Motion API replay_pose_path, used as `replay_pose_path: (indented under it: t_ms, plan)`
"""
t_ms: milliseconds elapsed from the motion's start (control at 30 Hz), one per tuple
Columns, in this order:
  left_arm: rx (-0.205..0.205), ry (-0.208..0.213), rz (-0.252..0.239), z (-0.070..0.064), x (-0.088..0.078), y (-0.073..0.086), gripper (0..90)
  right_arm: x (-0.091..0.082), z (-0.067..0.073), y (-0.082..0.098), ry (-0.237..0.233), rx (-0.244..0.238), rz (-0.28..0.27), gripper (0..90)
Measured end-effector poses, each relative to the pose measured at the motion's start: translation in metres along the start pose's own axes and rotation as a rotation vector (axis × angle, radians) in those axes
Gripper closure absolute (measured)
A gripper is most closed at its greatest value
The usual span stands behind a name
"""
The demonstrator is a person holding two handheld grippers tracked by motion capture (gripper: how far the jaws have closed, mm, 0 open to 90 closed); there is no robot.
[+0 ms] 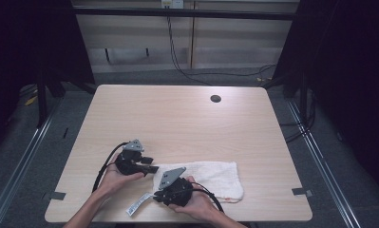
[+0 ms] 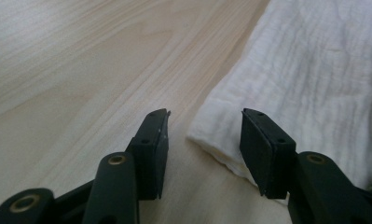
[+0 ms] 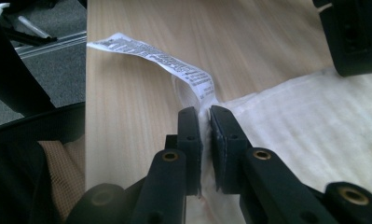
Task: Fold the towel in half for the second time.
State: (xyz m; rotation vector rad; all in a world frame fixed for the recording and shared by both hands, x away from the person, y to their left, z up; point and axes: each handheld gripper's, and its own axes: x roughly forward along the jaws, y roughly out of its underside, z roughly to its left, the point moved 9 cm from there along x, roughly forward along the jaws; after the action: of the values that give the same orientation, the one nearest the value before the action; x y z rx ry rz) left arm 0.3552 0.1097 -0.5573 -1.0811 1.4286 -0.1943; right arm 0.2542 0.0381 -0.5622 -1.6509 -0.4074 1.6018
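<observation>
White towel [image 1: 211, 178] lies flat at table [image 1: 177, 118] near edge, w/ care tag [image 3: 160, 58] sticking off its corner; tag has small black print, too fine to read. Right gripper [image 3: 206, 114] clamped on towel corner right by tag. Left gripper [image 2: 204, 128] jaws apart, straddling another towel corner, pads not pressing.

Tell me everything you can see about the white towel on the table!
The white towel looks like soft, crinkly woven cloth, folded into a flat rectangle. It lies near the front edge of the wooden table. A long printed label sticks out from one corner. The right gripper is pinching that corner, its jaws shut on the cloth. The left gripper has open jaws around another corner without squeezing it.
</observation>
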Motion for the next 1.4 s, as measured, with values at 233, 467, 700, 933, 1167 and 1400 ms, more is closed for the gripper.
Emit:
replay_pose_path:
  t_ms: [233,467,700,933,1167,1400]
  plan:
    - [0.063,0.004,0.024,-0.010,0.005,0.004,60.5,0.000,0.000,-0.001,0.005,0.005,0.021,82.7]
    - [0.093,0.028,0.024,-0.014,0.006,0.005,78.8,0.000,0.000,-0.001,-0.019,0.025,0.019,83.3]
    - [0.039,0.072,0.000,-0.014,0.003,0.002,86.0,-0.006,0.001,-0.010,-0.037,0.045,-0.022,83.7]
    - [-0.018,0.088,-0.085,-0.009,-0.012,-0.011,86.1,-0.022,-0.003,-0.022,-0.031,0.068,-0.076,83.7]
    - [-0.038,0.092,-0.138,-0.006,-0.026,-0.021,86.1,-0.035,-0.005,-0.042,-0.037,0.069,-0.131,83.7]
    - [-0.047,0.090,-0.160,-0.001,-0.035,-0.025,86.1,-0.032,-0.005,-0.051,-0.046,0.068,-0.140,83.7]
